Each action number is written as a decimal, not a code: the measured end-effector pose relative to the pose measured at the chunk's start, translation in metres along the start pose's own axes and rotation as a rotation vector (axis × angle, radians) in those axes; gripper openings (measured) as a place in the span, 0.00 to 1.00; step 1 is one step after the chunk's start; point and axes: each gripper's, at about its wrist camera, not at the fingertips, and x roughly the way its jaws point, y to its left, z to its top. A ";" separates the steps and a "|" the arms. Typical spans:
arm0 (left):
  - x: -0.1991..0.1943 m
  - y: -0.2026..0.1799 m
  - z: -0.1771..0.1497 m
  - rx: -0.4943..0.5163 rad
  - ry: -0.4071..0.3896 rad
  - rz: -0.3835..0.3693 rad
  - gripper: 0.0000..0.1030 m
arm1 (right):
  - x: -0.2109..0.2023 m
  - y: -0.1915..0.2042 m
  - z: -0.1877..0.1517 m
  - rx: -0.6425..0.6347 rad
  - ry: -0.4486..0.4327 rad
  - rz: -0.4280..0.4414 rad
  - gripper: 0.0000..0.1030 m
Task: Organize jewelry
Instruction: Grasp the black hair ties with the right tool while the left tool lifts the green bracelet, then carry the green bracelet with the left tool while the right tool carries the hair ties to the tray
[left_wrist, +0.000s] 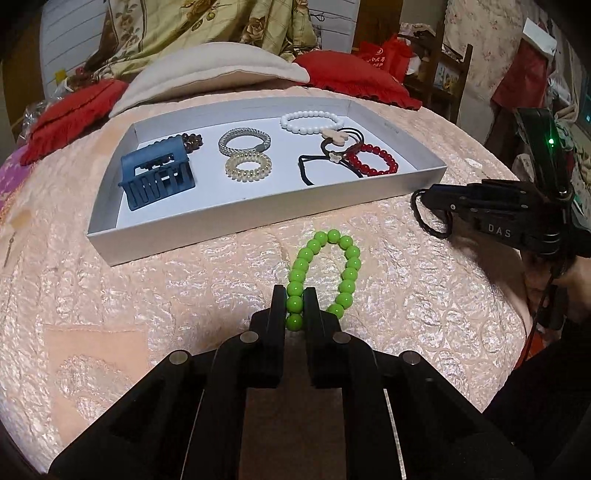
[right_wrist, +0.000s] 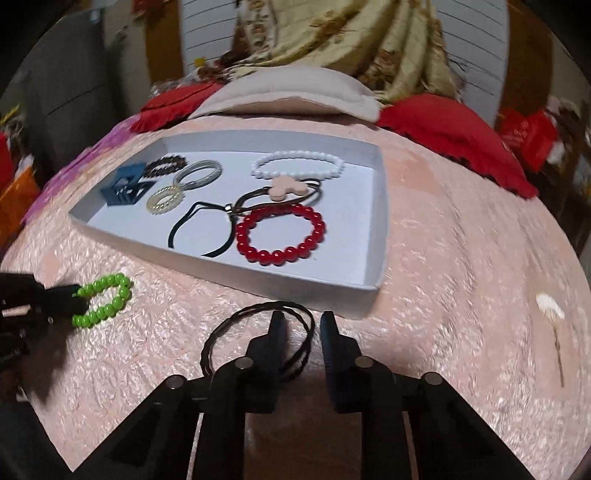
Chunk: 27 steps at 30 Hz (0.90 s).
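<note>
A green bead bracelet (left_wrist: 325, 273) lies on the pink bedspread in front of the white tray (left_wrist: 258, 206). My left gripper (left_wrist: 294, 295) is shut on its left side; it also shows in the right wrist view (right_wrist: 79, 301), with the green bracelet (right_wrist: 105, 301). My right gripper (right_wrist: 298, 321) is open, its fingers either side of one strand of a black twisted hair tie (right_wrist: 255, 339) on the bedspread. In the left wrist view the right gripper (left_wrist: 428, 197) sits beside the tray's right corner with the hair tie (left_wrist: 430, 218) around its tip.
The tray (right_wrist: 373, 284) holds a blue claw clip (left_wrist: 157, 177), a red bead bracelet (right_wrist: 280, 236), a white bead bracelet (right_wrist: 299, 164), hair ties and coil bands. Red cushions (left_wrist: 354, 79) and a beige pillow (left_wrist: 214, 72) lie behind it. A small pale hairpin (right_wrist: 550, 314) lies at the right.
</note>
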 end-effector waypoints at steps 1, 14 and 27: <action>0.000 0.000 0.000 -0.001 0.002 0.000 0.07 | 0.001 -0.001 0.001 0.000 0.000 0.010 0.12; 0.000 0.001 0.003 -0.012 0.024 0.008 0.07 | -0.050 -0.005 -0.008 0.103 -0.098 0.088 0.02; -0.051 -0.009 0.013 -0.027 -0.042 0.011 0.07 | -0.092 0.009 -0.008 0.112 -0.183 0.134 0.02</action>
